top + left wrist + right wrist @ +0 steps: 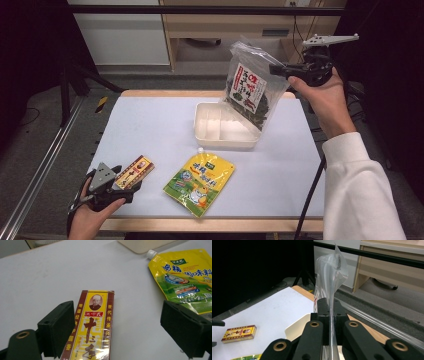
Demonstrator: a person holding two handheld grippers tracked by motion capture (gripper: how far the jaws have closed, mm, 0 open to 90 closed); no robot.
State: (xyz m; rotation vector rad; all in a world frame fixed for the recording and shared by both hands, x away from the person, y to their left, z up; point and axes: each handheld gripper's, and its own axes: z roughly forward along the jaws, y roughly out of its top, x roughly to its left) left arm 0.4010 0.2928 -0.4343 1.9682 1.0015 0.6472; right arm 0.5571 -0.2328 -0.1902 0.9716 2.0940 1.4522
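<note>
Right gripper (276, 70), upper right of the high view, jaws clamped on the clear seaweed bag (248, 86) hanging above the white tray (202, 131), likely for lowering in; left gripper (131, 181), lower left, jaws spread astride the spice box (134, 171), unpinched.

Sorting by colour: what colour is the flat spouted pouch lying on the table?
Yellow flat spouted pouch, green lower part, white cap; clearest in left gripper view.

Grey floor (45, 145), pale wooden cabinet (220, 25), perhaps a tripod (75, 80), dark surroundings
</note>
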